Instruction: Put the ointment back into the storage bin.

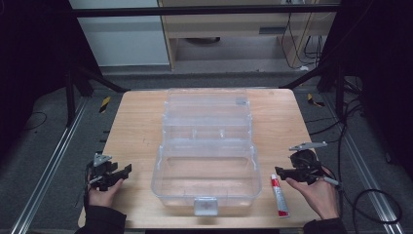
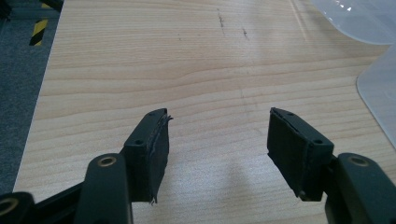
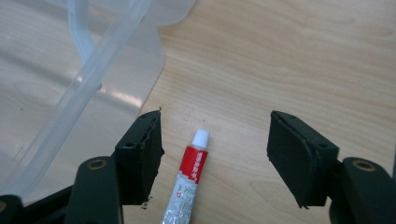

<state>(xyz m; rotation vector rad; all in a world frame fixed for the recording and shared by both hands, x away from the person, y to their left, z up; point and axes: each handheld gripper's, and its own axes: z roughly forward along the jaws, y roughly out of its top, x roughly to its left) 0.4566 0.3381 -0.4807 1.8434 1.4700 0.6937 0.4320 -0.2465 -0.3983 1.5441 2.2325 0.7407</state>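
The approach to the glue tube point(image 3: 189, 184) is judged to be in hand. It lies on the desk point(image 1: 136, 126), just right of the clear box point(image 1: 207, 161), between the spread jaws of the right hand-held gripper point(image 3: 215, 154). Next, lowering and closing are called for. The left hand-held gripper point(image 2: 217, 154) is held open, empty.

Left gripper point(image 1: 127, 169) and right gripper point(image 1: 277, 170) each sit in a hand, their 2 jaws spread wide, pointing inward

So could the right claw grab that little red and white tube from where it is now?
Probably yes. The right claw is open with the small red and white tube lying on the wooden table between its jaws, nothing blocking; the clear plastic box sits off to the side.
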